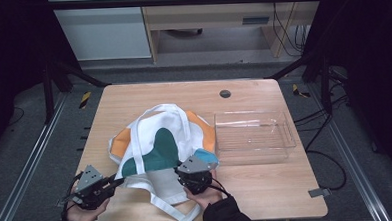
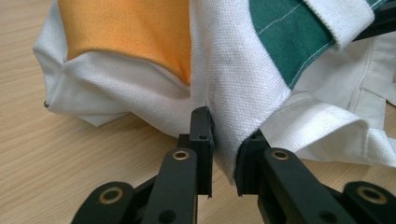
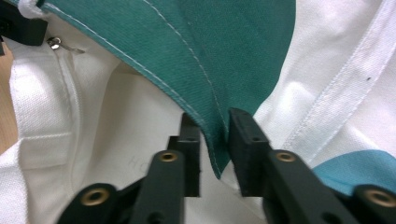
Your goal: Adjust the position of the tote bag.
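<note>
A white canvas tote bag [image 1: 160, 142] with green, orange and blue patches lies on the wooden table [image 1: 272, 187], its mouth toward the near edge. My left gripper [image 1: 118, 183] is at the bag's near left corner. In the left gripper view, the left gripper [image 2: 224, 140] is shut on a white fold of the bag [image 2: 233, 88]. My right gripper [image 1: 190, 163] is at the near right of the mouth. In the right gripper view, the right gripper [image 3: 215, 135] pinches the green rim of the bag [image 3: 210, 56] between its pads, with the white lining showing behind.
A clear plastic tray [image 1: 256, 155] stands just right of the bag. A dark round grommet [image 1: 225, 93] sits in the table near its far edge. The bag's white straps [image 1: 181, 216] trail over the near edge between the person's hands.
</note>
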`<state>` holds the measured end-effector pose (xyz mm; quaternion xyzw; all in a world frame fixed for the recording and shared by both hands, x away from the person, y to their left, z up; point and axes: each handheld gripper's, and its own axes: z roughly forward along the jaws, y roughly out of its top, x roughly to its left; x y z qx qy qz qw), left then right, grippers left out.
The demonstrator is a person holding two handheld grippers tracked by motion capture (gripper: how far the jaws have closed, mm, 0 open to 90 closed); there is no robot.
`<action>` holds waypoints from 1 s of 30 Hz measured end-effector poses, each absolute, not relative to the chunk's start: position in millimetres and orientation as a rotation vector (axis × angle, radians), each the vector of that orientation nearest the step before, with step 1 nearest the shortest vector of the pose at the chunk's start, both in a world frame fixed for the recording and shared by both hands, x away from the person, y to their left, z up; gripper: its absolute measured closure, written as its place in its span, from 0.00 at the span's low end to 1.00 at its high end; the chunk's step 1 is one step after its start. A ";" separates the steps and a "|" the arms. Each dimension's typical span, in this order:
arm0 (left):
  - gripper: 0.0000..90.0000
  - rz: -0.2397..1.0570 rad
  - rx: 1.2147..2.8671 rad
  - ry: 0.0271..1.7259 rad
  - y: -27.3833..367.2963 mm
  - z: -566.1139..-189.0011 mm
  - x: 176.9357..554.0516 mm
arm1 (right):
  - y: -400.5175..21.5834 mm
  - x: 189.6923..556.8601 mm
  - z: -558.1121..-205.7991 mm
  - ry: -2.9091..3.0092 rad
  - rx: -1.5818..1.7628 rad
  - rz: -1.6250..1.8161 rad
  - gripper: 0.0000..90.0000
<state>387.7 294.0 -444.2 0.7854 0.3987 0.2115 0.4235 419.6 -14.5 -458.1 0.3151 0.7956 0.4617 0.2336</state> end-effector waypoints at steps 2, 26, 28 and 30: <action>0.89 0.528 1.967 0.995 293.8 -444.1 387.8 | -14.4 419.0 -457.4 2.182 0.862 1.263 0.94; 0.88 0.538 1.963 0.976 283.4 -442.1 389.6 | -33.3 411.5 -403.0 2.098 0.852 1.440 0.98; 0.88 0.537 1.963 0.976 282.7 -442.0 389.5 | -34.1 411.6 -400.9 2.093 0.851 1.444 0.98; 0.88 0.538 1.962 0.976 281.9 -441.7 389.5 | -35.3 412.1 -395.3 2.083 0.849 1.457 0.98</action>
